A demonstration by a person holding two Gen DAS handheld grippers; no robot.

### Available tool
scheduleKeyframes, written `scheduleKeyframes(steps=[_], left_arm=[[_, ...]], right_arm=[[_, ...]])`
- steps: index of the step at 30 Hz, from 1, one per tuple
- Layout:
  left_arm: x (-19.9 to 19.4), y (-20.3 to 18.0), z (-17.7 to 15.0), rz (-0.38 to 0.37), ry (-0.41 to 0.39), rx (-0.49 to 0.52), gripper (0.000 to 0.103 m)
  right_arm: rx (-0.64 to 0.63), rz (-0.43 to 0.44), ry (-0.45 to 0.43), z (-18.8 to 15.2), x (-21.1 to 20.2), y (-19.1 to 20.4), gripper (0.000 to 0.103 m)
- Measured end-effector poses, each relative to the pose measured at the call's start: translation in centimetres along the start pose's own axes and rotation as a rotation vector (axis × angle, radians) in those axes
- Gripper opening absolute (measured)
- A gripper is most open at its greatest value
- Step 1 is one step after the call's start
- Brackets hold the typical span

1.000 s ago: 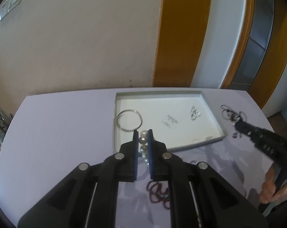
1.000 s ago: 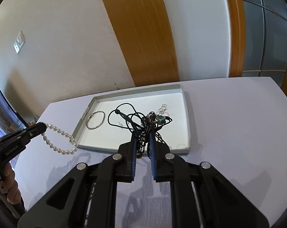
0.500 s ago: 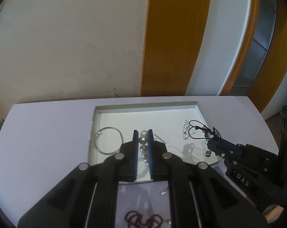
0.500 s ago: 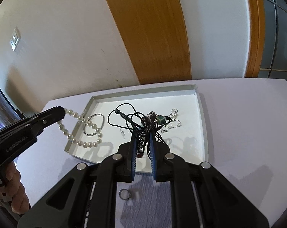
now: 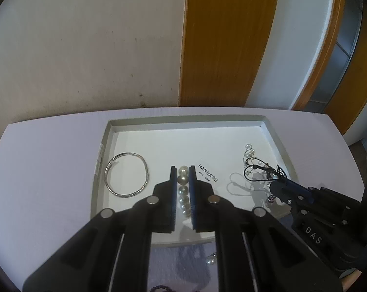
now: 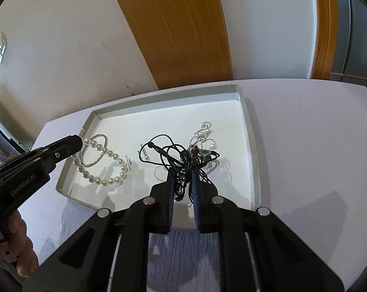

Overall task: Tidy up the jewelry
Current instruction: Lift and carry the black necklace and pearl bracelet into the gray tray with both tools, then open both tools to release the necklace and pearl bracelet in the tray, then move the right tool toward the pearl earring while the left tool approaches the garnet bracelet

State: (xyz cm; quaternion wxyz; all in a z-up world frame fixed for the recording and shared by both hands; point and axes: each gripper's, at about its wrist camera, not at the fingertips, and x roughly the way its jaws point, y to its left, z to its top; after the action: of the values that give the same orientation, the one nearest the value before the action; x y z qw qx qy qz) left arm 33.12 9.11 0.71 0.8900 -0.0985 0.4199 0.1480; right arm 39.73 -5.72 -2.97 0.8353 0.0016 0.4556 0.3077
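Both fingers clamped: left (image 5: pixel 183 170) on pearl strand (image 6: pixel 103 163), right (image 6: pixel 182 170) on cord necklace (image 6: pixel 169 153), w/ tray (image 6: pixel 252 150) below.

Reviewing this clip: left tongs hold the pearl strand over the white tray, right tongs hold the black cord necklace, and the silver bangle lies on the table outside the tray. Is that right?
Not quite. The silver bangle lies inside the white tray, at its left side, as the left wrist view shows. The rest stands: left tongs hold the pearl strand, right tongs hold the black cord necklace.
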Motion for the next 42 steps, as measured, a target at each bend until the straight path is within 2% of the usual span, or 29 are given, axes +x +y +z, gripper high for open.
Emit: scheduleKeyframes(steps=[3, 5, 6, 8, 10, 16, 19, 24, 31, 36, 42], left_arm=[[0.2, 0.2, 0.1, -0.001, 0.009, -0.001, 0.01], [0.2, 0.3, 0.2, 0.002, 0.015, -0.006, 0.01], [0.2, 0.3, 0.3, 0.004, 0.016, -0.008, 0.012], [0.2, 0.4, 0.4, 0.013, 0.019, -0.008, 0.022], [0.0, 0.5, 0.3, 0.027, 0.01, -0.008, 0.042], [-1.1, 0.5, 0.2, 0.04, -0.013, 0.004, 0.062], [-1.8, 0.8, -0.2, 0.037, -0.019, 0.005, 0.067], [-3.8, 2.1, -1.5, 0.032, -0.03, -0.003, 0.071], [-6.9, 4.8, -5.6, 0.052, -0.03, -0.011, 0.072], [-8.5, 6.1, -9.0, 0.049, -0.018, -0.024, 0.072], [-8.4, 6.8, -11.7, 0.049, 0.004, -0.043, 0.072]], right_arm=[[-0.005, -0.009, -0.001, -0.1, 0.0, 0.0, 0.016], [-0.007, -0.011, -0.003, -0.1, -0.1, 0.1, 0.021], [-0.007, -0.014, -0.006, 0.1, 0.0, 0.1, 0.027], [-0.009, -0.019, -0.02, 0.1, -0.2, 0.2, 0.038], [-0.012, -0.02, -0.032, 0.1, -0.7, 0.3, 0.044], [-0.014, -0.027, -0.041, 0.2, -1.3, 0.5, 0.046], [-0.017, -0.029, -0.044, -0.2, -1.9, 0.5, 0.046], [-0.035, -0.027, -0.06, -1.4, -4.1, 0.6, 0.052], [-0.025, -0.029, -0.07, -4.3, -6.8, 0.1, 0.052], [-0.042, -0.024, -0.059, -6.2, -7.2, 0.2, 0.052], [-0.096, -0.014, -0.01, -7.5, -5.4, 2.0, 0.05]])
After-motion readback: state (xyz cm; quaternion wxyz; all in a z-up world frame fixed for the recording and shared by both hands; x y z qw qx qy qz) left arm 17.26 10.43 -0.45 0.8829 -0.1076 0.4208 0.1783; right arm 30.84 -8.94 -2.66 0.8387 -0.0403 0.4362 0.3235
